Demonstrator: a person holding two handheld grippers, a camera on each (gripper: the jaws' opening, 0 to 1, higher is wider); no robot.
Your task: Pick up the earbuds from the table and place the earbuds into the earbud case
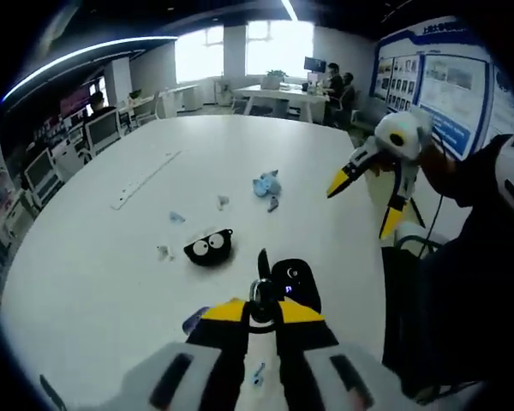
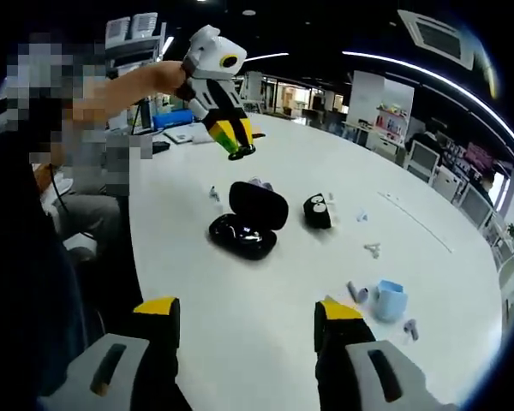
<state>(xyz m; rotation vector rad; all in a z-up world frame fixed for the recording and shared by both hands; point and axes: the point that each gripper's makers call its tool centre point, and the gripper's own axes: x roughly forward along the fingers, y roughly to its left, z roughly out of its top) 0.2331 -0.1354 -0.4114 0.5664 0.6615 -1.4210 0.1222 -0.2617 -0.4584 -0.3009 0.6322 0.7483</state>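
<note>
A glossy black earbud case [image 2: 247, 224] lies open on the white table [image 2: 240, 342], its lid raised. In the left gripper view the earbud case [image 1: 293, 278] sits just beyond my left gripper [image 1: 262, 310]. Its yellow-tipped jaws are shut on a small dark earbud [image 1: 261, 278] with a ring-like glint. The right gripper view shows the left gripper [image 2: 237, 145] hanging above the case, not touching it. My right gripper [image 2: 248, 310] is open and holds nothing, well short of the case. The right gripper [image 1: 364, 205] hovers off the table's right side.
A black case with cartoon eyes [image 1: 210, 247] and a blue case [image 1: 265, 184] lie further out. White earbuds [image 1: 223, 202] and other small bits are scattered around, and a long pale strip [image 1: 146, 178] lies at the left. The person's dark sleeve [image 1: 463, 282] fills the right.
</note>
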